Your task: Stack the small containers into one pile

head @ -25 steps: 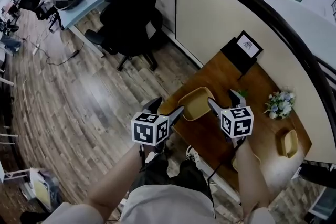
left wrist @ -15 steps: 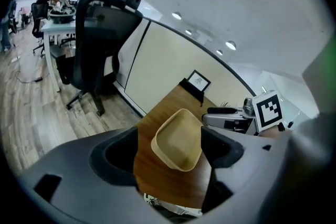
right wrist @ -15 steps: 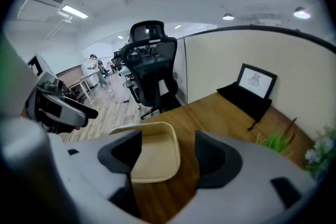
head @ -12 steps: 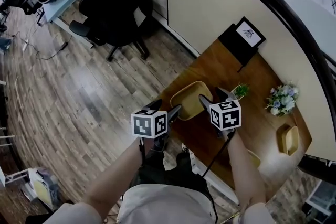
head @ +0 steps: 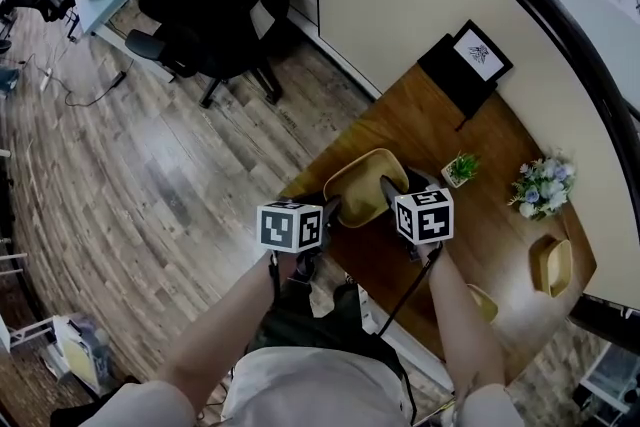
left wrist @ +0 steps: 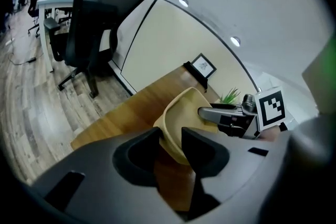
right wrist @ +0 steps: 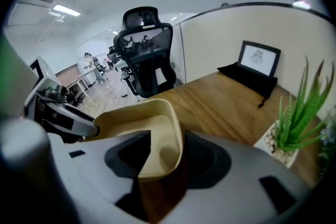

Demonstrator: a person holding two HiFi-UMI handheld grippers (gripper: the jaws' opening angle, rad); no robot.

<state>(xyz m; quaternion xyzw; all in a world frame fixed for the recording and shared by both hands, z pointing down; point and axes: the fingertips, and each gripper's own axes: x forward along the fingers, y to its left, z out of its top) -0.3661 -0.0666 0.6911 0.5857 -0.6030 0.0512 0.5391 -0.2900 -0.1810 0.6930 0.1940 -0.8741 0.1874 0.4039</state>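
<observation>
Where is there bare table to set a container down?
Bare table between picture frame, large container and potted plant; another patch between the plant, the flowers and the small container. The near-left corner is crowded by the large container.

Left arm [head: 225,340]: bare forearm reaching forward and up from the body, wrist straight behind the tool.
Left tongs [head: 331,209] [left wrist: 172,136]: marker cube on top, tips pointing toward the right tongs; jaws closing, both pads against the near wall of the container [head: 362,183] [left wrist: 181,113], which fills the gap between them.
Right arm [head: 462,325]: bare forearm extended forward, cable trailing beneath the wrist.
Right tongs [head: 397,187] [right wrist: 167,139]: marker cube facing up, tips angled toward the left tongs; jaws closing astride the container's [right wrist: 152,113] rim, one pad beside the wall, the other standing off it inside.
Spacing: the two tongs face each other across the container, apart, not touching.
</observation>
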